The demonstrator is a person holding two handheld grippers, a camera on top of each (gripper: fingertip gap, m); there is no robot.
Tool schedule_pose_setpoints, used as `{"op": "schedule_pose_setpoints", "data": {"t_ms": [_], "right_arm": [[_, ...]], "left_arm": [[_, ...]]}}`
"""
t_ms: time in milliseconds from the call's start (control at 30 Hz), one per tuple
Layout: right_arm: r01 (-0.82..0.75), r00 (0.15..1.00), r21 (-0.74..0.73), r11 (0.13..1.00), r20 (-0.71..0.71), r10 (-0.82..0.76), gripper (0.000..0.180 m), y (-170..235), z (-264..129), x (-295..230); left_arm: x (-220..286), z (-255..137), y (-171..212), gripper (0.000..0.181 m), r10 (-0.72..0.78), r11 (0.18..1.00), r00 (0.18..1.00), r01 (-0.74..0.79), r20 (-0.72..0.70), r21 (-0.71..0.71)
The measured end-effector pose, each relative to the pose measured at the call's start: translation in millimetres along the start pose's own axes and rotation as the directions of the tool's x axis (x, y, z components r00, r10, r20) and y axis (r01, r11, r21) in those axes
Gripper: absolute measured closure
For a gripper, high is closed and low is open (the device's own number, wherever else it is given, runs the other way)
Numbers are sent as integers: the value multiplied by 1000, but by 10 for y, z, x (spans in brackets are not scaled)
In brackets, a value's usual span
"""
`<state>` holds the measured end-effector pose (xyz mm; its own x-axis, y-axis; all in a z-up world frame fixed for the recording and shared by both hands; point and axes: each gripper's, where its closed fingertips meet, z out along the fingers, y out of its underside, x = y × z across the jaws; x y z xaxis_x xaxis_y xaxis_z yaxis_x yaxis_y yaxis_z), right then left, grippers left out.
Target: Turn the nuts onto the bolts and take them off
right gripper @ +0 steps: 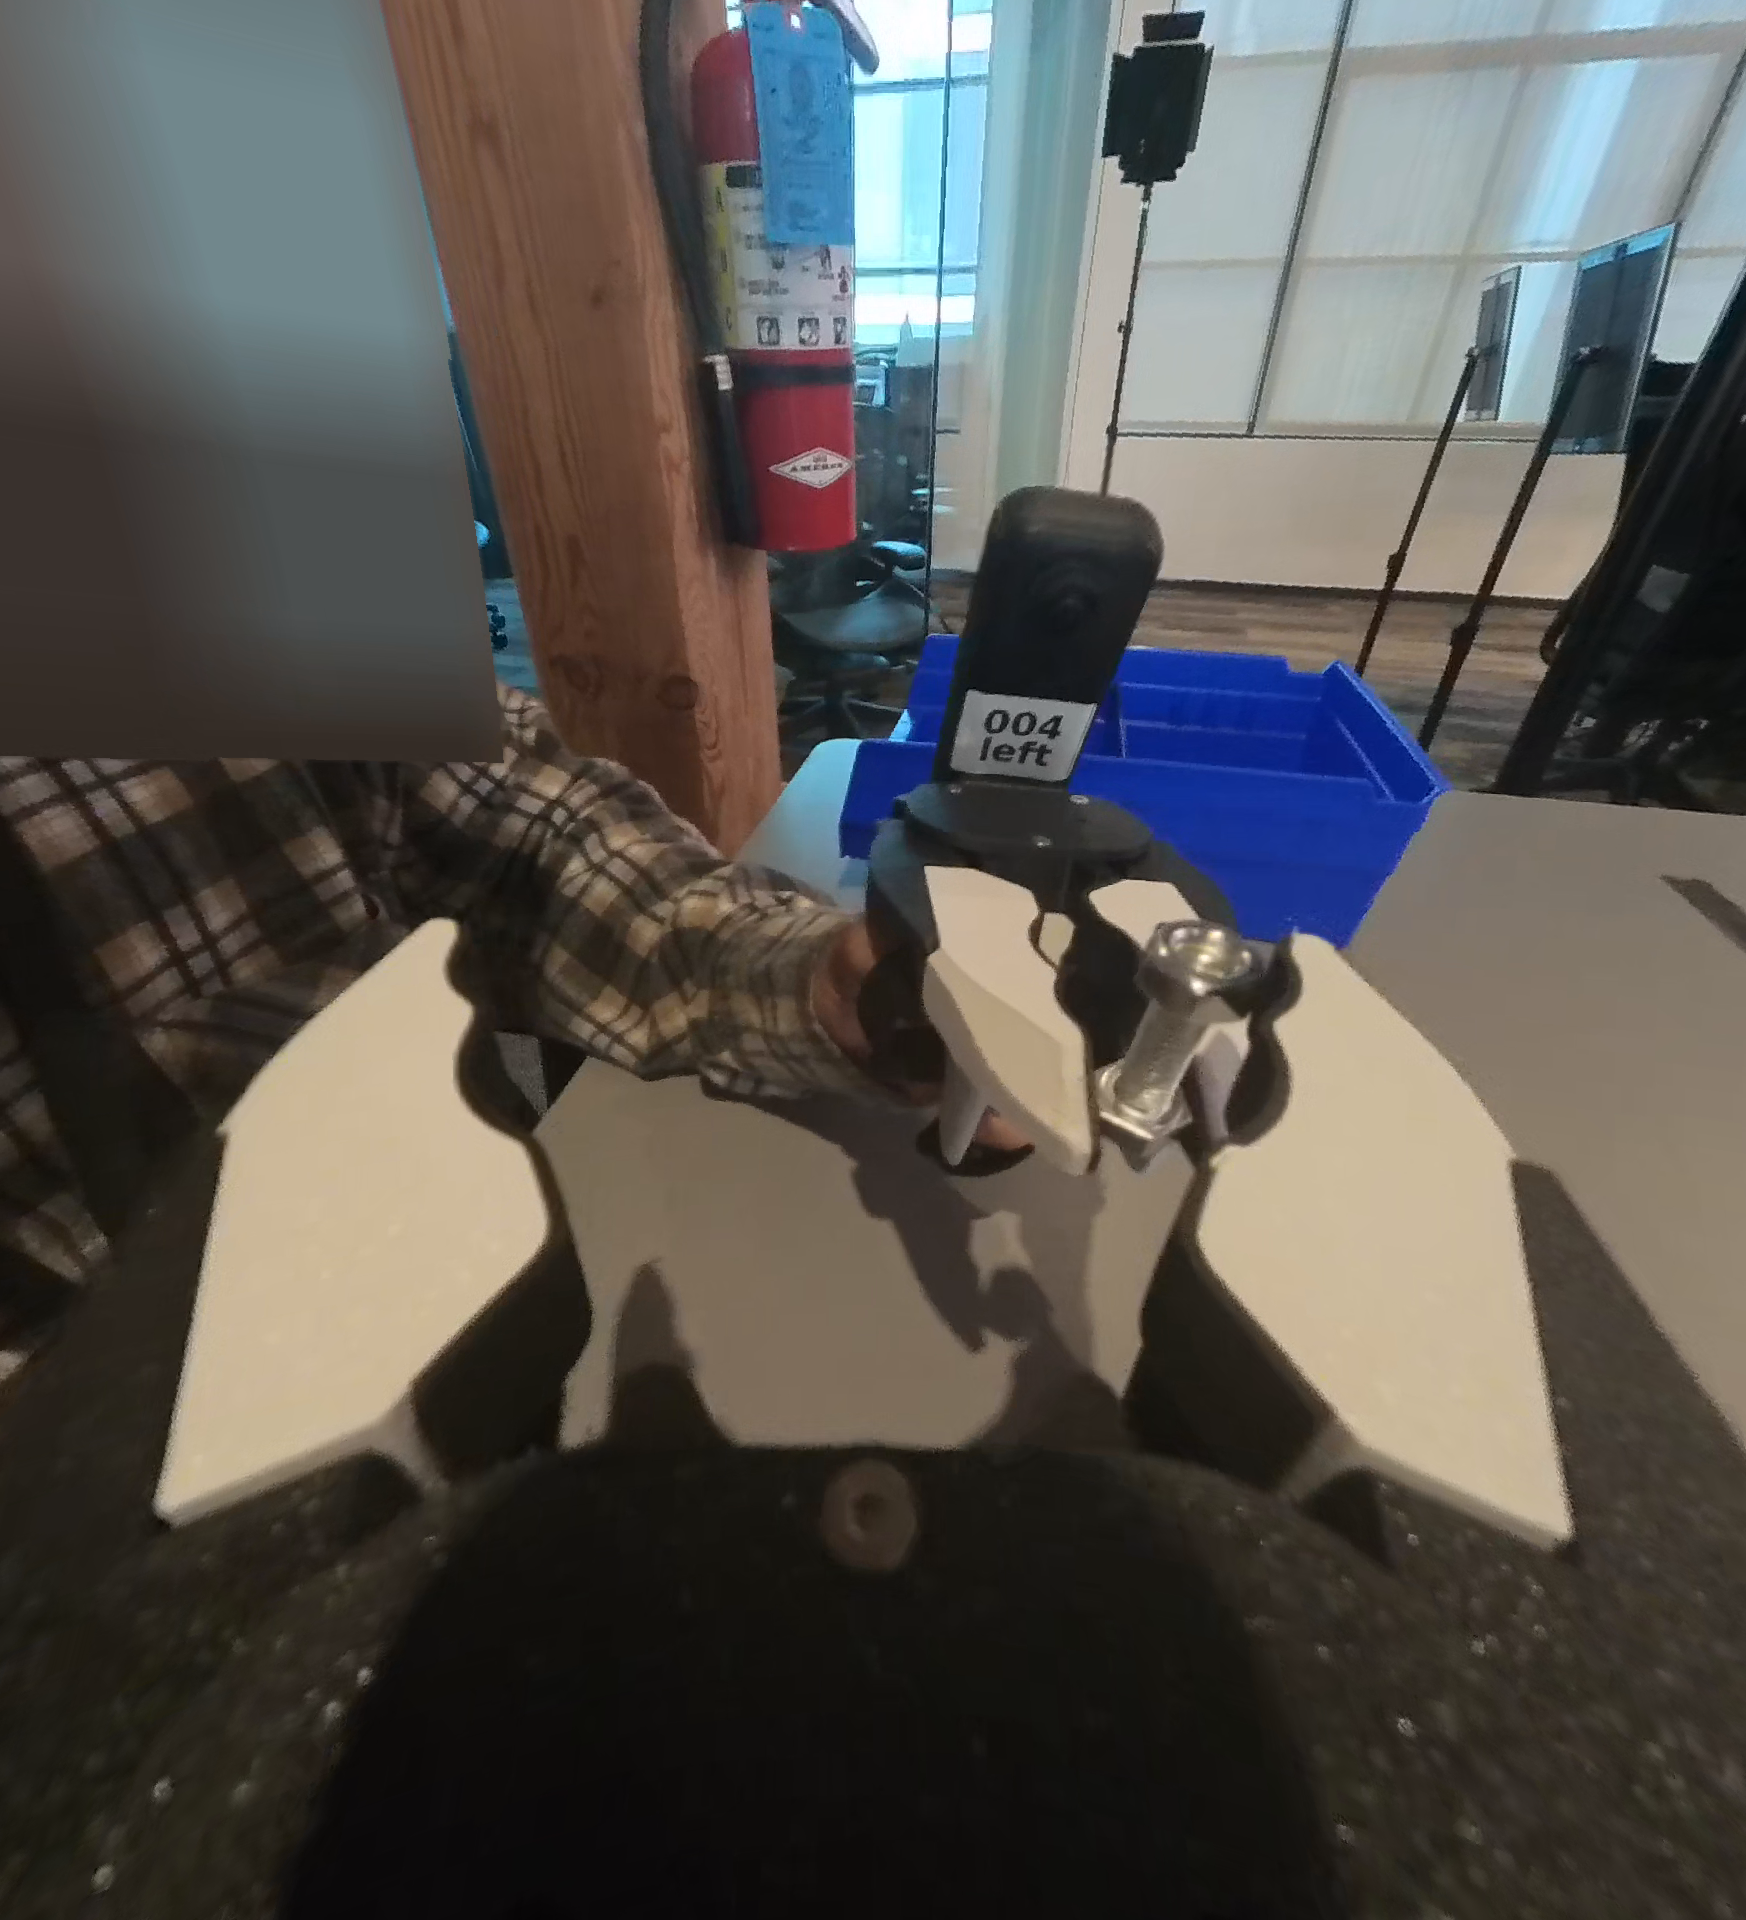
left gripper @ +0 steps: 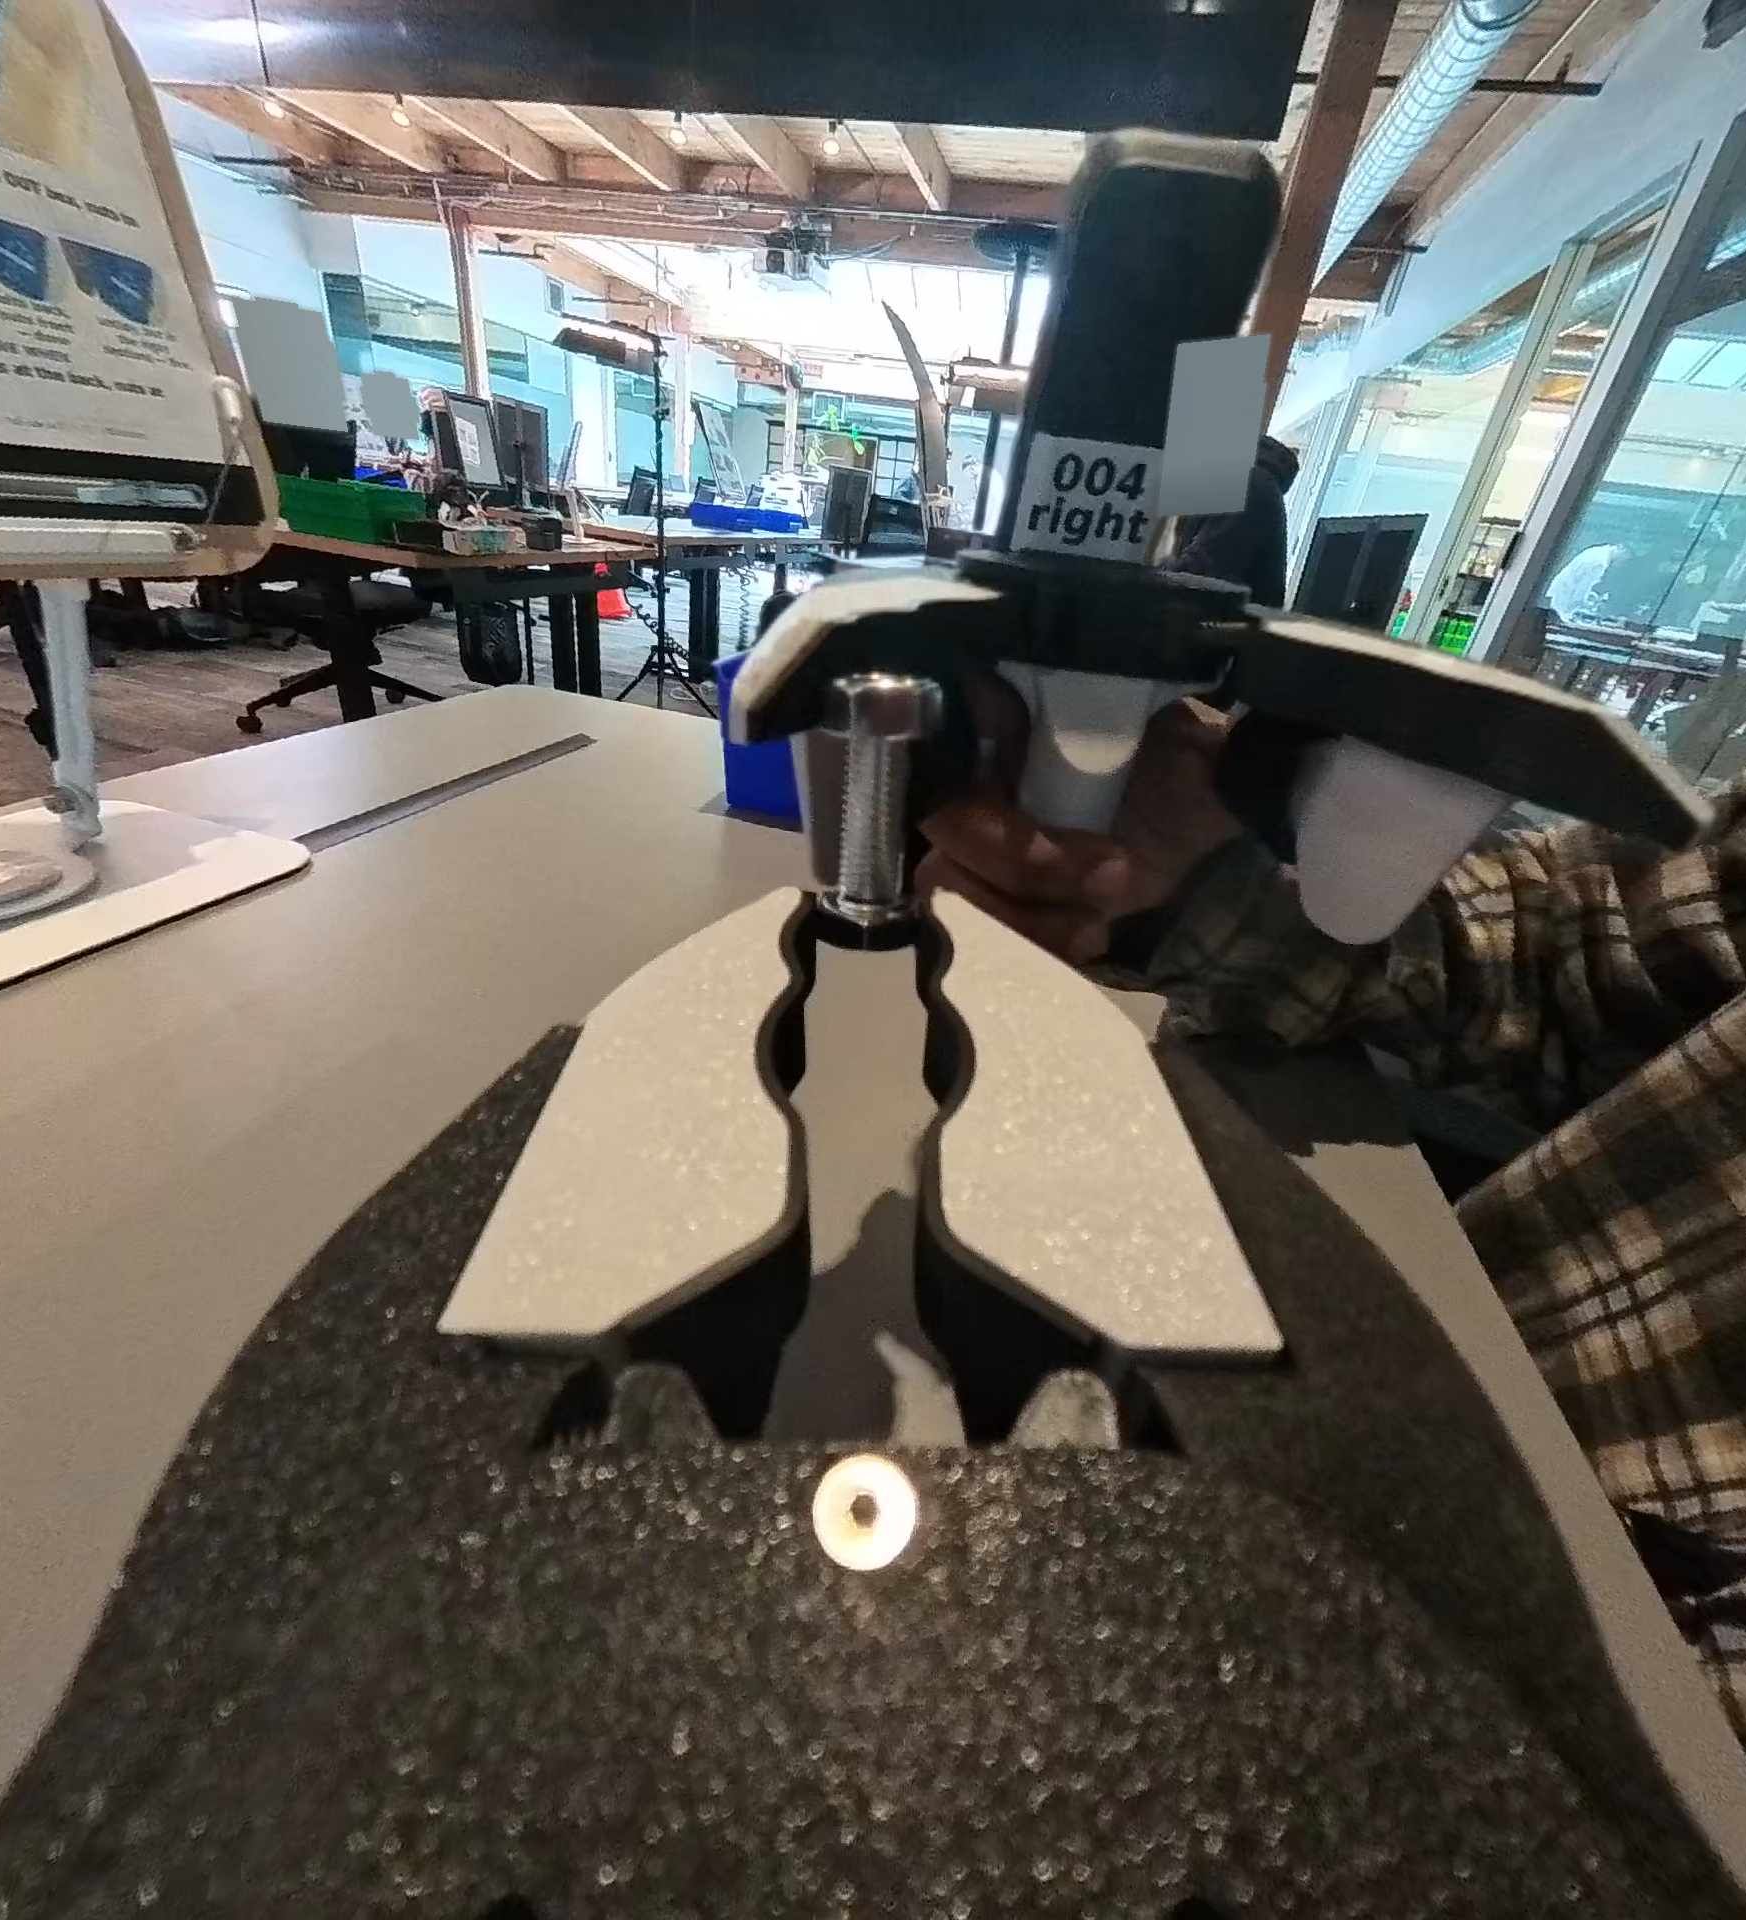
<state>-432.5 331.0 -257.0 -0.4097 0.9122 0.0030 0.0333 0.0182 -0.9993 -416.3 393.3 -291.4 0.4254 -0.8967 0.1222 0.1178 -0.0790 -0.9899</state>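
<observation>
**Finding 1, position.** The bolt (left gripper: pixel 874 800) is off the bench (left gripper: pixel 277 1091), held in the air between my two claws. Its long axis is close to upright in the left wrist view and leans a little in the right wrist view.

**Finding 2, left claw.** My left claw (left gripper: pixel 864 925) is drawn nearly together, with its tips pinched on the hexagonal piece at the lower end (right gripper: pixel 1144 1117) of the bolt. I cannot confirm from these views whether that piece is the nut or the bolt's head.

**Finding 3, right claw.** My right claw (right gripper: pixel 874 945) is spread wide and holds nothing. The upper end (right gripper: pixel 1207 956) of the bolt, also hexagonal, is not centred in its gap. It sits far to one side, just by the tip of the right-hand finger (right gripper: pixel 1368 1195). Contact there is uncertain.

**Finding 4, the governing relation.** The free upper end is nearer the right claw, while the left claw is occupied as the anchor. In my judgement, the right claw must shift sideways until the upper end lies midway between its fingers, square to the bolt's axis, before it closes and turns.

**Risk.** Closing off-centre would likely push the bolt sideways in the left claw's grip.
</observation>
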Motion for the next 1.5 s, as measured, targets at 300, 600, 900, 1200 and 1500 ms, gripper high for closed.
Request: {"op": "schedule_pose_setpoints", "data": {"t_ms": [300, 600, 900, 1200, 1500], "right_arm": [[-4, 1000, 27, 1000, -17, 5, 51, -35, -62, 32], [2, 999, 6, 1000, -36, -2, 47, 5, -112, 4], [20, 1000, 24, 1000, -16, -20, 52, -59, -36, 53], [-44, 999, 35, 998, 1, 44, 117, -82, -252, 261], [-91, 996, -14, 996, 0, 91, 160, 19, -205, 342]], "left_arm": [[24, 17, 14, 163, -11, 1000, 1000, 10, -17, -7], [-4, 15, 7, 164, -28, 1000, 1000, 28, 0, 0], [67, 31, 17, 164, -37, 999, 998, 37, -53, 4], [202, 78, 46, 163, -9, 1000, 993, 7, -115, -14], [186, 78, 54, 163, 14, 1000, 995, -16, -95, -20]]}}
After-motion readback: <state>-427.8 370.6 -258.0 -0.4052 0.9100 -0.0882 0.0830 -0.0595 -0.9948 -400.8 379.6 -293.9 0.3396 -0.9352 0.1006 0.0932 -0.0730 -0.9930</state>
